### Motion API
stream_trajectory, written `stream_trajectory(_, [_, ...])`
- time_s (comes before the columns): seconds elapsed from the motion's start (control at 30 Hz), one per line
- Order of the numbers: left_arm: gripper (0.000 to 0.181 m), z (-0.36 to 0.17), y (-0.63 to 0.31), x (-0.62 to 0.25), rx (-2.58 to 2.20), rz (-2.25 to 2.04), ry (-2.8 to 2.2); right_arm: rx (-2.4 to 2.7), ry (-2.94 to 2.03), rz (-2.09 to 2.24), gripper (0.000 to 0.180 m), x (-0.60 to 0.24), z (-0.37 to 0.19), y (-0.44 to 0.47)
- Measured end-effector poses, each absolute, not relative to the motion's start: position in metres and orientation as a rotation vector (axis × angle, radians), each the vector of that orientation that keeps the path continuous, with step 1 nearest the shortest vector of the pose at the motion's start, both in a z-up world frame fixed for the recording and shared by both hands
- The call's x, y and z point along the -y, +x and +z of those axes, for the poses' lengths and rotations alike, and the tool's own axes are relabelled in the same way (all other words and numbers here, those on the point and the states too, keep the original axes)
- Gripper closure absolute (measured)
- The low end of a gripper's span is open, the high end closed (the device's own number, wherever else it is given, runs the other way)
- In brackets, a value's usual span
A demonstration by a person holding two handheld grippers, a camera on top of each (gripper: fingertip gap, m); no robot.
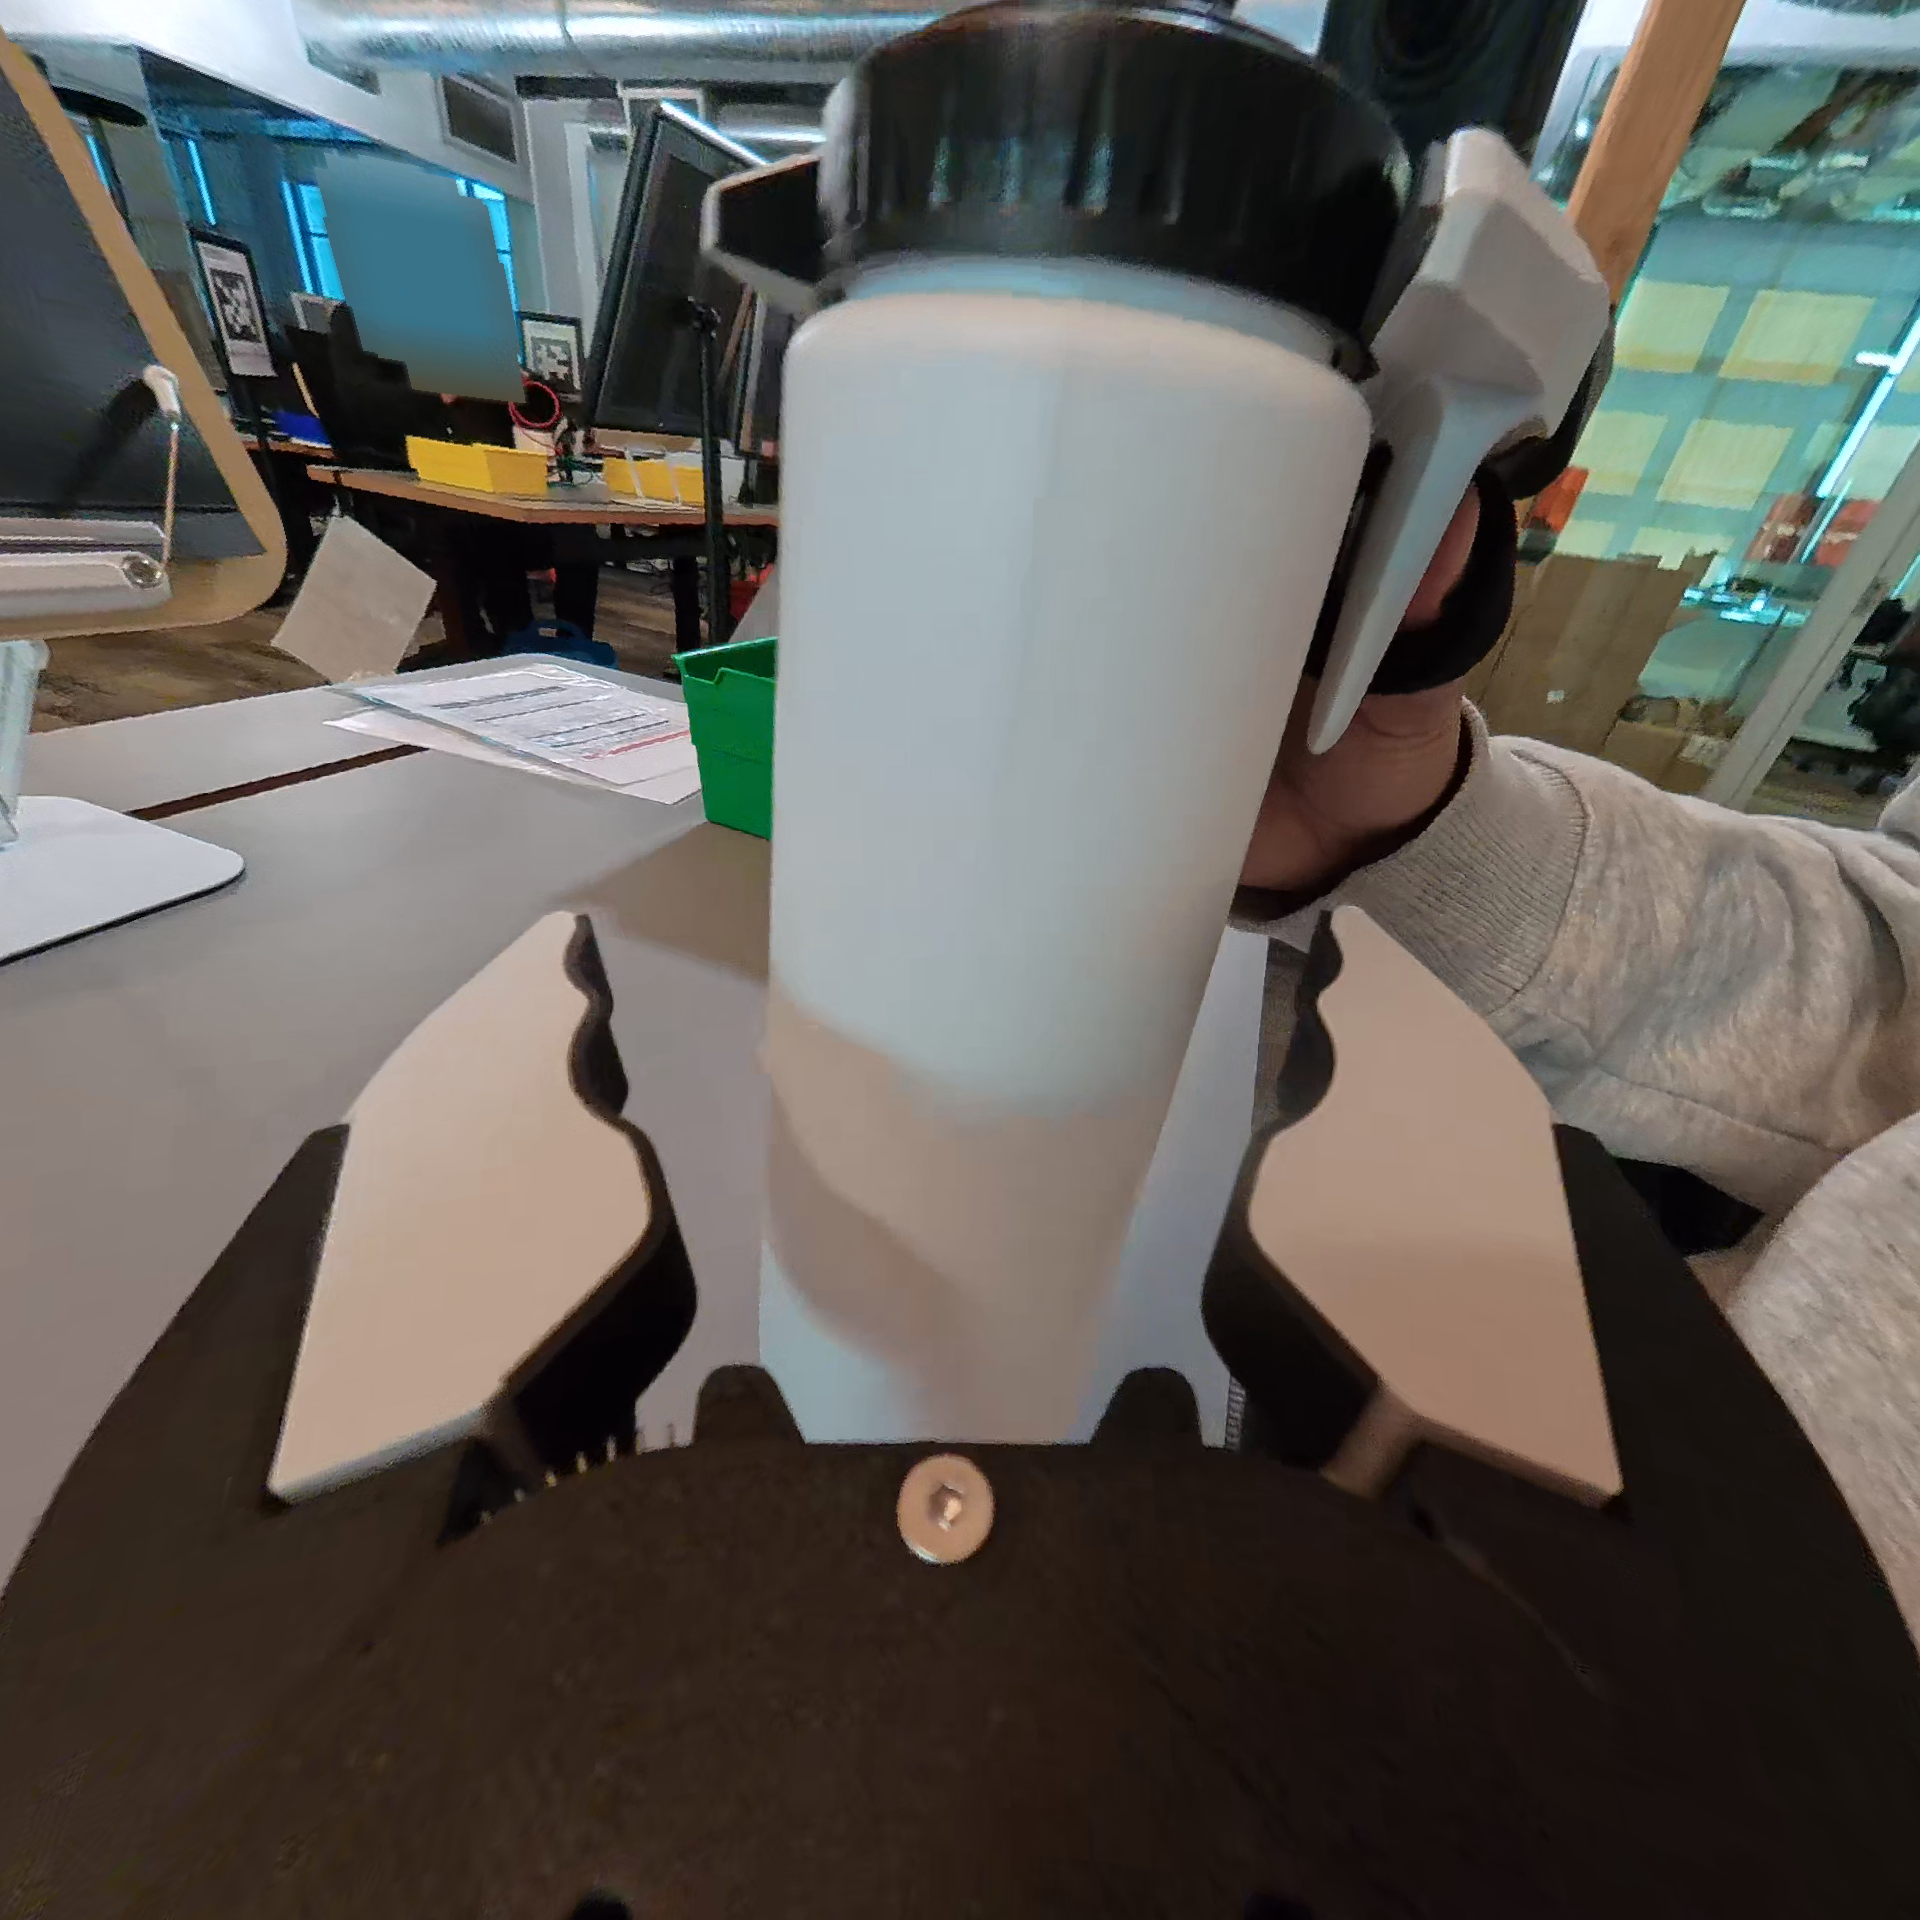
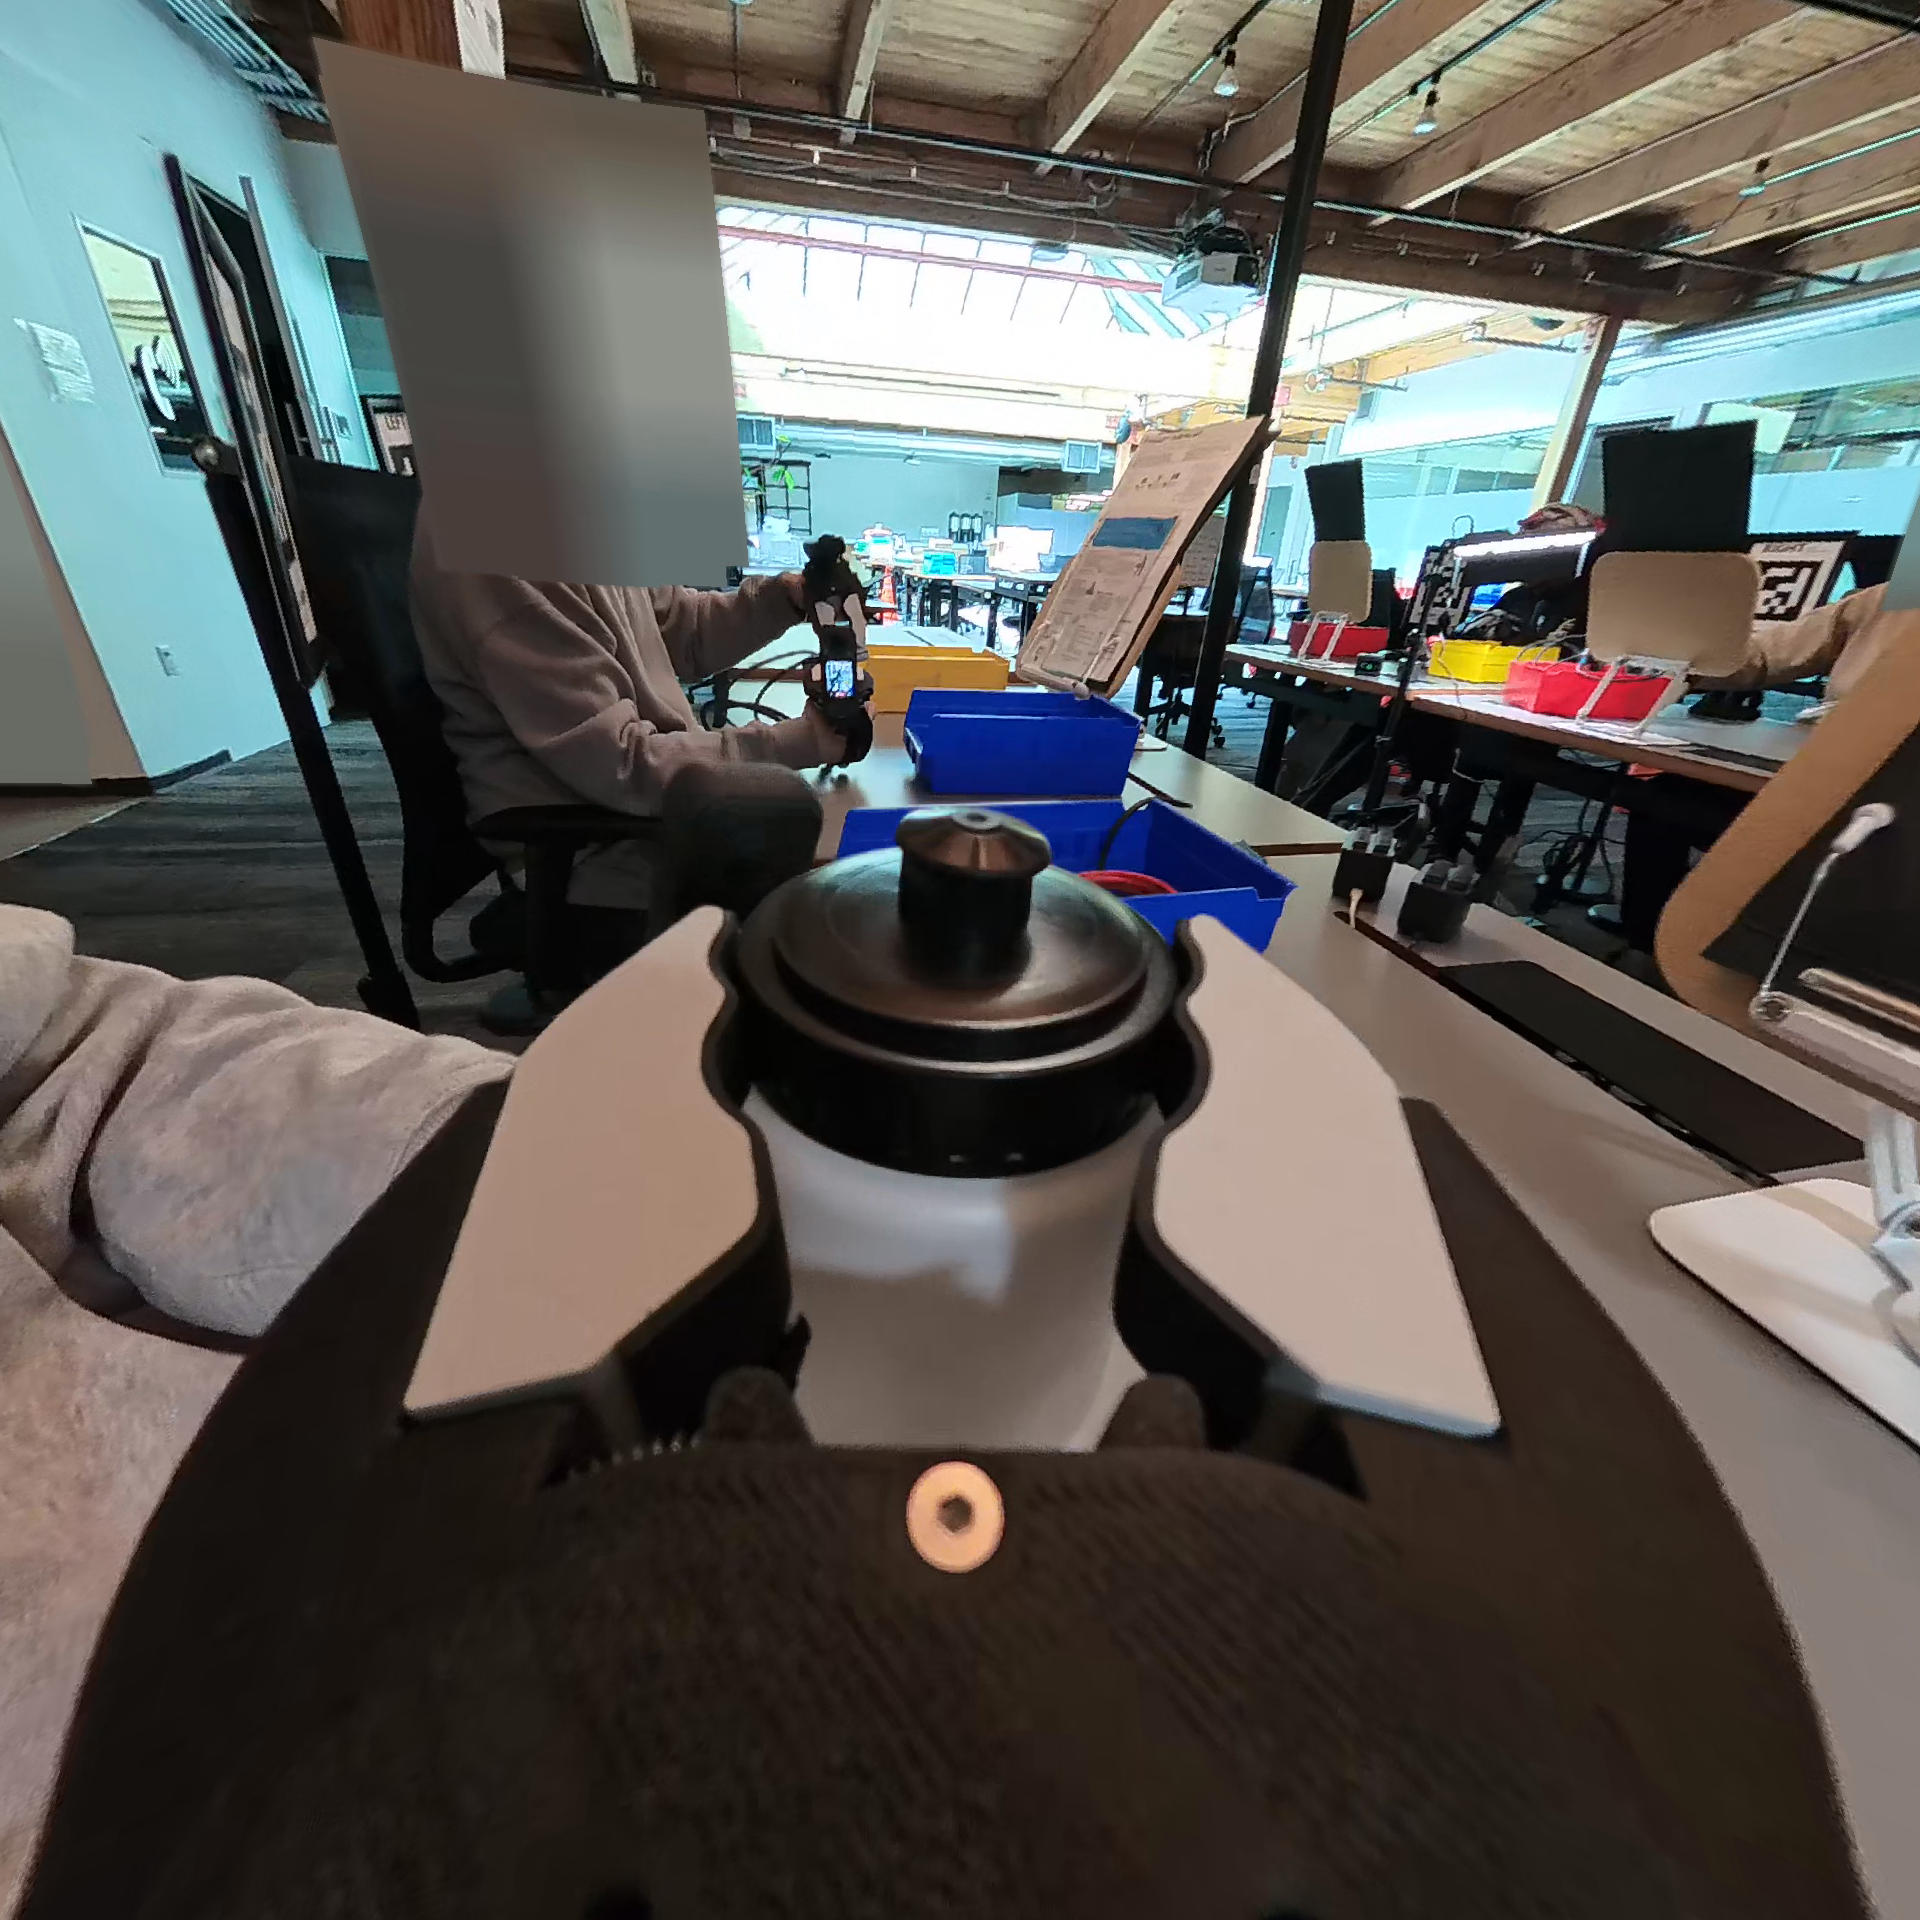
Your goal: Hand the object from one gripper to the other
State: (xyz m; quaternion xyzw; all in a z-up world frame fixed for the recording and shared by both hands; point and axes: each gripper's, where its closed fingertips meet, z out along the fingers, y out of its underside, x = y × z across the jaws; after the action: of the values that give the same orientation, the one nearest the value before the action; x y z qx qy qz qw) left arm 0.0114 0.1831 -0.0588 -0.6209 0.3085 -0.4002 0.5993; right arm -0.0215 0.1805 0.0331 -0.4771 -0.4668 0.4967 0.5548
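A white bottle (image 1: pixel 1018 727) with a black screw cap (image 1: pixel 1112 166) is held upright above the grey table (image 1: pixel 260 987). My right gripper (image 2: pixel 956 935) is shut on the bottle (image 2: pixel 956 1278) just under its cap (image 2: pixel 956 987). One of its white fingers (image 1: pixel 1475 312) shows beside the cap in the left wrist view, with a hand behind it. My left gripper (image 1: pixel 956 935) is open. The bottle's lower body stands between its two fingers with a gap on each side.
A green bin (image 1: pixel 732 738) and papers (image 1: pixel 540 717) lie on the table behind the bottle. A monitor stand base (image 1: pixel 94 883) is at the left. Blue bins (image 2: pixel 1205 873) and a seated person (image 2: pixel 582 686) are beyond the right gripper. A grey sleeve (image 1: pixel 1662 987) is at the right. Across from one pair of fingers to the other is roughly 9 cm.
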Motion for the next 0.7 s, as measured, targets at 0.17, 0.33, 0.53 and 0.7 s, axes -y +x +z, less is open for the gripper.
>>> stream_trajectory(0.17, [0.045,-0.073,0.011,-0.187,-0.727,-0.977,-1.488,1.041,-1.120,1.185,0.101,-0.187,0.053,-0.005])
stream_trajectory(0.33, [0.042,-0.089,0.023,-0.178,-0.843,-0.972,-1.525,1.002,-1.110,1.172,0.101,-0.189,0.076,0.013])
stream_trajectory(0.53, [0.051,-0.097,0.042,-0.166,-0.928,-0.948,-1.526,0.990,-1.100,1.193,0.101,-0.178,0.093,0.019])
stream_trajectory(0.7, [0.060,-0.094,0.050,-0.160,-0.926,-0.941,-1.501,1.020,-1.108,1.208,0.101,-0.165,0.094,0.010])
